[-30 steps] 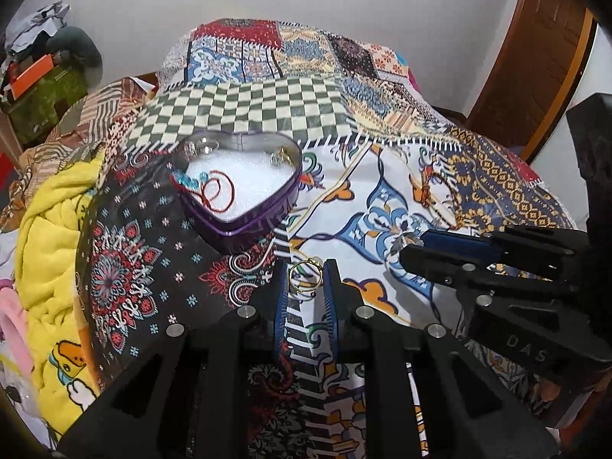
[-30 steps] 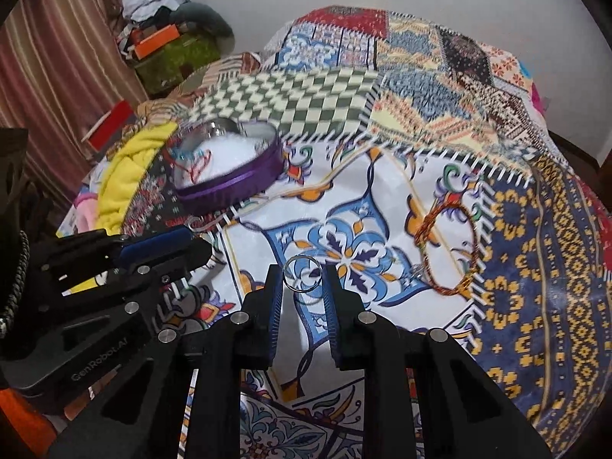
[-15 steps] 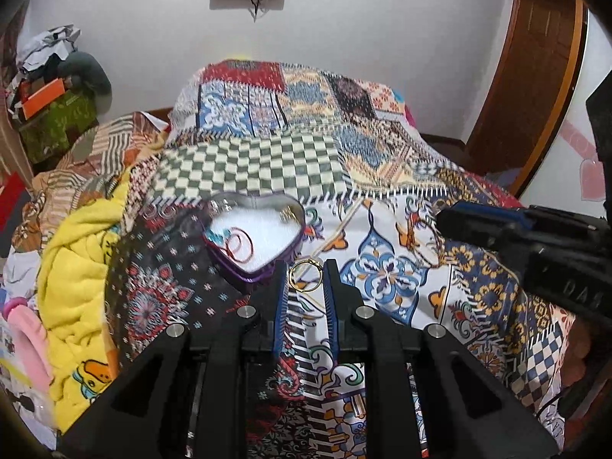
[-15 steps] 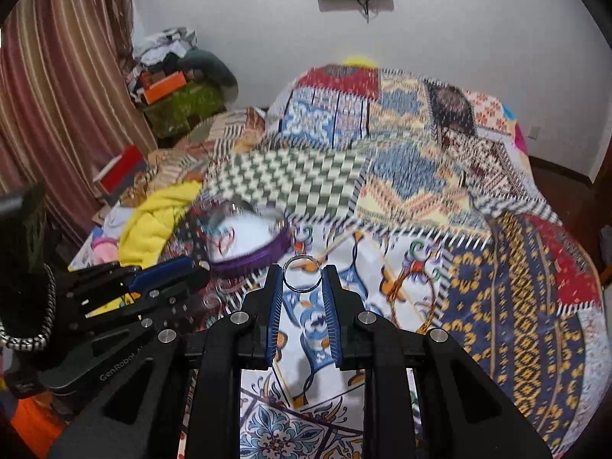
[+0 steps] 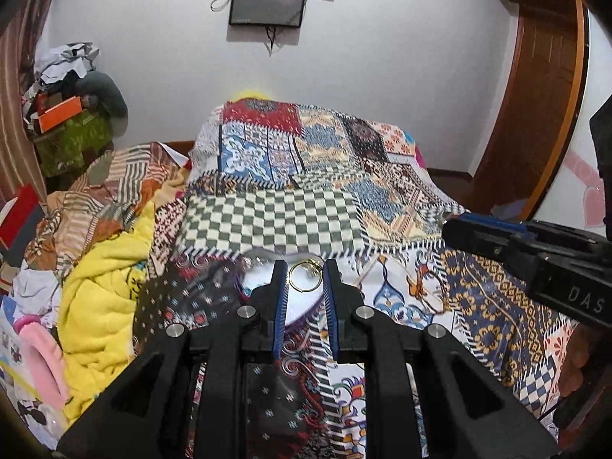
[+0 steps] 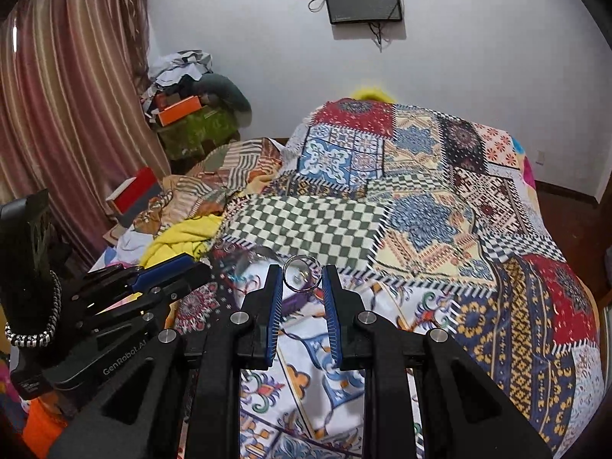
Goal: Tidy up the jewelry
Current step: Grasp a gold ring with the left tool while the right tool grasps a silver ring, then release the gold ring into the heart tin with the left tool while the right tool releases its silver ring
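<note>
My left gripper [image 5: 305, 271] is shut on a thin gold ring [image 5: 290, 277], pinched upright between its blue pads above the bed. Just beyond its fingers lies the purple heart-shaped tin [image 5: 257, 258] with white lining, largely hidden by them. My right gripper [image 6: 302, 270] is shut on a silver ring [image 6: 284, 272], also held in the air. In the right wrist view the tin [image 6: 250, 264] shows blurred, just left of the fingertips. Each gripper appears in the other's view: the right gripper [image 5: 497, 239] at the right, the left gripper [image 6: 160, 277] at the left.
A patchwork bedspread [image 5: 290, 222] covers the bed. A yellow blanket [image 5: 99, 290] and loose clothes lie along its left side. A clutter pile with an orange box [image 6: 179, 109], a red box [image 6: 134, 193] and a curtain [image 6: 65, 95] stand left; a wooden door [image 5: 535, 114] stands right.
Both grippers have risen and tipped upward with their rings still pinched. The tin has slid down in both views to sit behind the fingertips, and more wall shows.
</note>
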`<state>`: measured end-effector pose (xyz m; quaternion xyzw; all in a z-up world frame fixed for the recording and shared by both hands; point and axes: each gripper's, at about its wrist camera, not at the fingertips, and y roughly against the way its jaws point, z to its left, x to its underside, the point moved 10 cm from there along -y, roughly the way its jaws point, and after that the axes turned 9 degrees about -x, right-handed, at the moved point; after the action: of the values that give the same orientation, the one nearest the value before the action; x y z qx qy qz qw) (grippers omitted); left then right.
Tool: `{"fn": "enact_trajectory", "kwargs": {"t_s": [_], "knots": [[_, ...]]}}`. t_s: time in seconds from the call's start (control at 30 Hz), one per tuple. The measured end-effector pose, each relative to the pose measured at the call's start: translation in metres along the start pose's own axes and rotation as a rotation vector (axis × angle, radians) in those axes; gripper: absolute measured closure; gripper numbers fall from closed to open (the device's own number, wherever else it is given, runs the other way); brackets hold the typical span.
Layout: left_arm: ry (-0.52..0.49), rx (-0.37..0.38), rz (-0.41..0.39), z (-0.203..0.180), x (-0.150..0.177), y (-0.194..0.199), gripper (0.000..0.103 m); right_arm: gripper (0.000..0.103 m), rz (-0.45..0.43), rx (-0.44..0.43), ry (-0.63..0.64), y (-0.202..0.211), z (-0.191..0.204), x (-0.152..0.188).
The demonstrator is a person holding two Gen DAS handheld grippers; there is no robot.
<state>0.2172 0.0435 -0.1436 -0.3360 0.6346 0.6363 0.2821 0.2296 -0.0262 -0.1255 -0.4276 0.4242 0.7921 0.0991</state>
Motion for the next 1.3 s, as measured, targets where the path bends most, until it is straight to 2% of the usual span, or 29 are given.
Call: {"fn": "enact_trajectory", "kwargs": {"t_s": [0.4,0.9,1.3], "knots": [[0.040,-0.031,-0.014,0.029,-0.016,-0.022,0.086,0.084,0.025,-0.066,0.026,-0.041,0.020,-0.012],[0.056,-0.005,0.100,0.033,0.018,-0.082,0.086,0.084,0.150,-0.082,0.004,-0.098,0.006,0.014],[0.056,0.013,0.122,0.031,0.017,-0.098,0.086,0.084,0.231,-0.095,-0.004,-0.120,0.001,0.036]]}}
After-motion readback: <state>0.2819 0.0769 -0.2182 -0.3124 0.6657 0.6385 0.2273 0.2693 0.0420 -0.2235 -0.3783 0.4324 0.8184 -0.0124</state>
